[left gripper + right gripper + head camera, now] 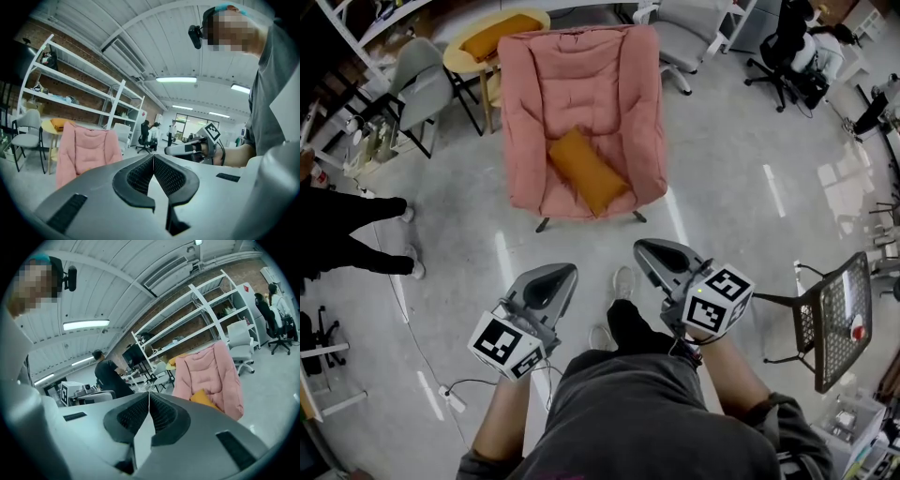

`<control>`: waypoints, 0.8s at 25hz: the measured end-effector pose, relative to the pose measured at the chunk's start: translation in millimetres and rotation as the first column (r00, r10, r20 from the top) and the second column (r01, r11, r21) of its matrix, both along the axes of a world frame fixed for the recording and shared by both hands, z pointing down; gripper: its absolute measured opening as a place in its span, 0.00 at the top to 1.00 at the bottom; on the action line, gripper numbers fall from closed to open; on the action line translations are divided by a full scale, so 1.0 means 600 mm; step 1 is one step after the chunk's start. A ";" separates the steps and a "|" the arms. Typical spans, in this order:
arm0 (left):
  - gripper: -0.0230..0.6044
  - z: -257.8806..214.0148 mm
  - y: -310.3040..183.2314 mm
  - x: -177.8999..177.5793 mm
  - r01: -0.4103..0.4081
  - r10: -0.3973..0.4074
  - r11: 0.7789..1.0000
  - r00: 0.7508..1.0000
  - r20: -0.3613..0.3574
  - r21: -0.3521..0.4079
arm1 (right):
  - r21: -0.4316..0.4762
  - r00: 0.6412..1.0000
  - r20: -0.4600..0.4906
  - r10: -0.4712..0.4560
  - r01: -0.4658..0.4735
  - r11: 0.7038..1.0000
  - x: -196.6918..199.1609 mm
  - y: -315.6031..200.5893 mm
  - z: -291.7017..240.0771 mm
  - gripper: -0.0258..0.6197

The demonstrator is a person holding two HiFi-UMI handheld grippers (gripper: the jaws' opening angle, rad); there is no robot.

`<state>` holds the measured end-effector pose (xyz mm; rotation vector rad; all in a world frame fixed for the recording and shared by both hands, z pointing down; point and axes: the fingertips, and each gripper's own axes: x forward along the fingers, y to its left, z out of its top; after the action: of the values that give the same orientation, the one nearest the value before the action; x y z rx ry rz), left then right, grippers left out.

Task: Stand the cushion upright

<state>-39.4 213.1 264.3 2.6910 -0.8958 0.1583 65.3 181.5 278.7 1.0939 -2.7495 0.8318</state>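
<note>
An orange cushion (588, 171) lies flat and slanted on the seat of a pink padded armchair (581, 103). In the right gripper view the cushion (205, 398) peeks over the gripper body in front of the armchair (213, 373). The left gripper view shows only the armchair (89, 150); the cushion is hidden there. My left gripper (562, 273) and right gripper (644, 249) hover side by side over the floor, well short of the chair, both pointing toward it. Each has its jaws pressed together with nothing between them (153, 157) (149, 394).
A round yellow table (459, 58) behind the armchair carries a second orange cushion (500, 36). A grey chair (422, 84) stands at the left, where a person's legs (347, 234) show. A black mesh chair (839, 319) stands at the right. A cable (450, 398) lies on the floor.
</note>
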 end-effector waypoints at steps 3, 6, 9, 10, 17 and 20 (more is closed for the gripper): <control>0.95 0.014 -0.052 0.013 0.014 -0.014 1.000 1.000 0.007 -0.015 | -0.012 1.000 -0.010 -0.024 0.023 1.000 0.009 -0.054 0.020 0.93; 0.95 0.032 -0.111 0.030 0.026 -0.025 0.999 0.999 0.024 -0.034 | -0.016 0.998 -0.040 -0.050 0.050 0.999 0.025 -0.115 0.044 0.93; 0.95 0.057 -0.172 0.044 0.045 -0.042 0.997 0.998 0.044 -0.058 | -0.024 0.990 -0.114 -0.087 0.085 0.996 0.045 -0.176 0.088 0.93; 0.95 0.065 -0.190 0.050 0.052 -0.049 0.996 0.998 0.050 -0.067 | -0.031 0.986 -0.134 -0.101 0.098 0.995 0.053 -0.195 0.104 0.93; 0.95 0.125 -0.309 0.088 0.091 -0.080 0.987 0.993 0.089 -0.131 | -0.087 0.967 -0.175 -0.186 0.173 0.981 0.091 -0.330 0.199 0.93; 0.95 0.156 -0.364 0.103 0.093 -0.078 0.981 0.992 0.094 -0.168 | -0.098 0.947 -0.225 -0.228 0.211 0.973 0.102 -0.390 0.256 0.93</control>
<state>22.7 -5.1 358.1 2.4982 -0.9751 0.3213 126.4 -52.7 432.1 0.7962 -2.5609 0.7153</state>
